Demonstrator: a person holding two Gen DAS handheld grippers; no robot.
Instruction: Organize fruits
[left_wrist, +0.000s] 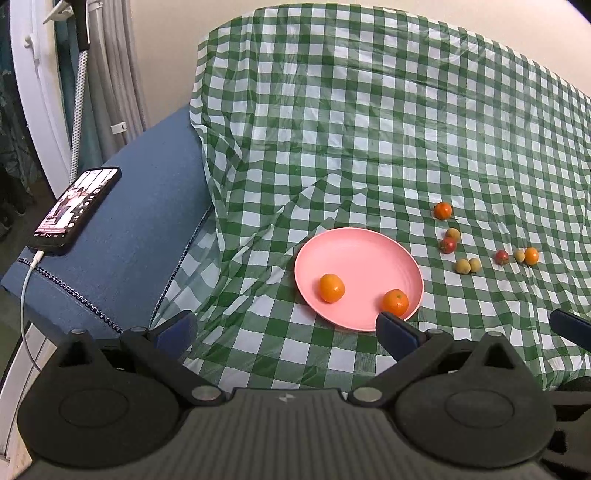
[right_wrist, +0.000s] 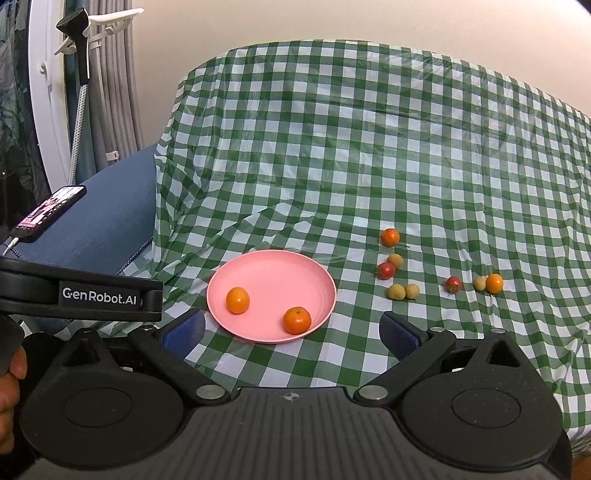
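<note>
two oranges lie in the pink plate: one at its left, one at its near right rim, apart from each other. the plate sits on the green checked cloth over the counter. right of the plate the loose fruit is scattered on the cloth: a far orange, then nearer a yellow fruit touching a red one, then a yellow pair side by side. farther right lie a red fruit, well apart from these, and a yellow fruit touching an orange. the right tool is spread wide and empty, just near of the plate. the left tool is spread too, empty, its right finger at the plate's near rim. far left, a lit phone lies on a blue cushion.
</note>
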